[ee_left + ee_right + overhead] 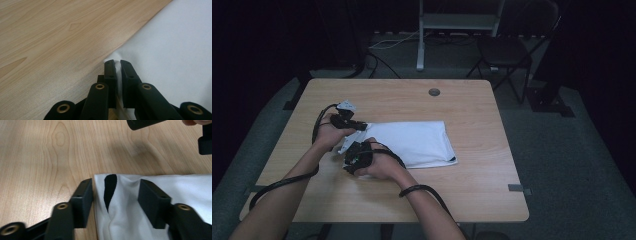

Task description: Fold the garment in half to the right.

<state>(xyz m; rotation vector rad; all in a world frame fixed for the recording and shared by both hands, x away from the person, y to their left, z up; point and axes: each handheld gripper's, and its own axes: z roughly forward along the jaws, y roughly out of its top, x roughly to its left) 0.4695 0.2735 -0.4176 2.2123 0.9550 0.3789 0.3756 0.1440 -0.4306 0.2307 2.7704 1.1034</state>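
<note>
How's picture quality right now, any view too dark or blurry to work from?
High view: dim, surroundings nearly black, but the white folded cloth on the light wooden table reads clearly. Left gripper view: evenly lit, sharp. Right gripper view: bright, near jaw bases slightly soft, faint shadows on the wood.

The cloth [412,144] is plain white, with a black patch [110,190] near one corner and a thin dark edge at another corner in the high view. The table [472,100] is light wood with a wavy brown grain and a small grey disc [434,92]. Both grippers, left [117,65] and right [115,191], are black with brass-coloured rivets [99,86]. The floor [572,150] is grey-green, and the chair [507,50] is black.
</note>
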